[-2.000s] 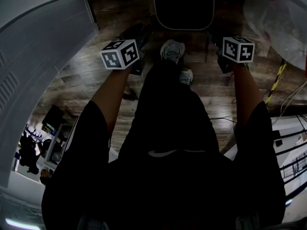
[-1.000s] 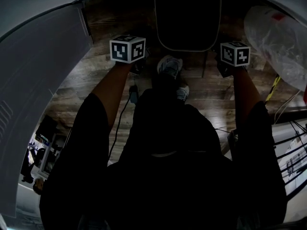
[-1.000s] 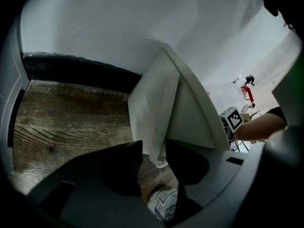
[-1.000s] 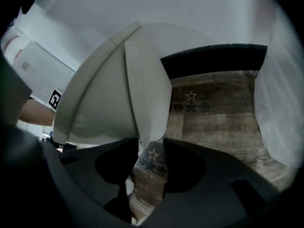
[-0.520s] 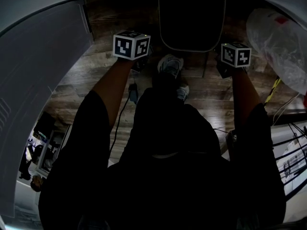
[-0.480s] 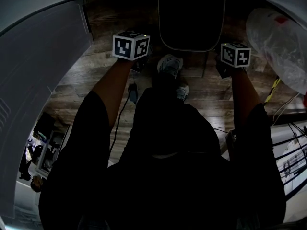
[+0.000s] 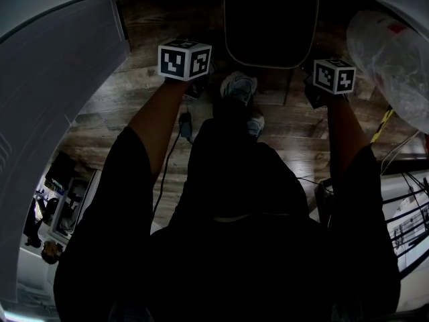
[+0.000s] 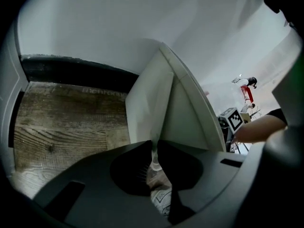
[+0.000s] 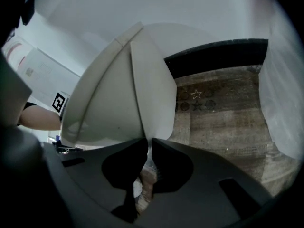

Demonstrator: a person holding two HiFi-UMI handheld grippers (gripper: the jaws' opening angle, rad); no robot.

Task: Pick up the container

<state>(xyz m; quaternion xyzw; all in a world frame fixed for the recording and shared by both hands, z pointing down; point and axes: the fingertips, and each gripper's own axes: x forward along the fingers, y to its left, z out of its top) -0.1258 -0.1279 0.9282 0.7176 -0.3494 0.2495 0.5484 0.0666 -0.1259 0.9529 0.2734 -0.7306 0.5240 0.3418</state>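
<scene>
White walls and a pale rim mark the container, which is seen from the head view standing on the wood-plank floor straight ahead of the person, its inside dark. It is flanked by the two grippers, one at each side, each arm being stretched down toward it.

In the left gripper view the left gripper is shown with its jaws drawn together on the thin upper edge of the container; the white edge is pinched between the pads. These jaws have just been closing, and the rim is caught between them. Floor planks and a dark skirting are seen to that side of the container, and the other gripper's marker cube is seen beyond its far side.

In the right gripper view the right gripper is likewise clamped on the container at its rim, the jaws having just been closing onto that edge. Patterned floor is visible beside the container's wall.

From the head view the left cube is placed just beside the container's left edge and the right cube just beside its right edge. A shoe is seen on the floor between them, near the container's front. A clear bag lies at the right, apart from the container.
</scene>
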